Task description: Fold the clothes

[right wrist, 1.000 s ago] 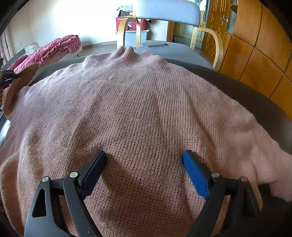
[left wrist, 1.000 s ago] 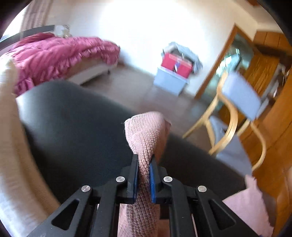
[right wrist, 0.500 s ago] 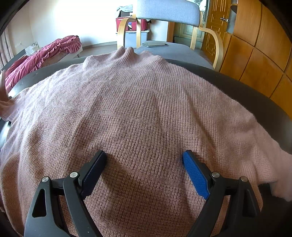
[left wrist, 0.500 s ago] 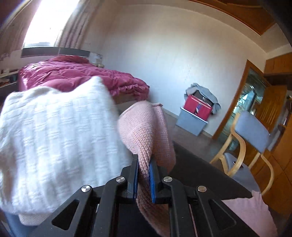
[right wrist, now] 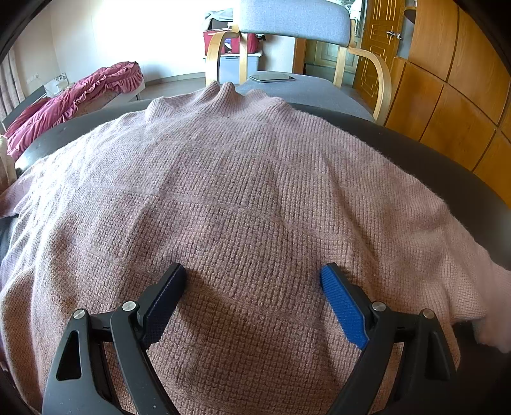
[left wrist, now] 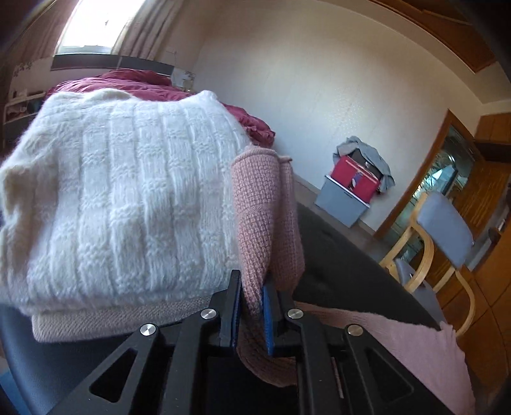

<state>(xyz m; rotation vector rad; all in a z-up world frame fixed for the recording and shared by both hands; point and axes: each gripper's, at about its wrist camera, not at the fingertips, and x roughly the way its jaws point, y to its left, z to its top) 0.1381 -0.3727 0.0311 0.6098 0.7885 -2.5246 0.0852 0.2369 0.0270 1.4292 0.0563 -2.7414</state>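
Left wrist view: the left tool (left wrist: 250, 306) pinches a bunched sleeve end of the pink sweater (left wrist: 265, 223) beside the folded white knit (left wrist: 121, 204), likely drawing it out straight. Over on the right, the right tool (right wrist: 252, 287) hangs wide and empty above the sweater's body, spread flat on the dark tabletop (right wrist: 431, 153), seemingly waiting to pin it.

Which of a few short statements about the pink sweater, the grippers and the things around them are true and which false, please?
1. The left gripper is shut on a fold of the pink sweater. True.
2. The right gripper grips the sweater's collar. False: it is open over the sweater's body, holding nothing.
3. A white knit lies folded beside the left gripper. True.
4. The chair beyond the collar has a red seat. False: its padding is grey.
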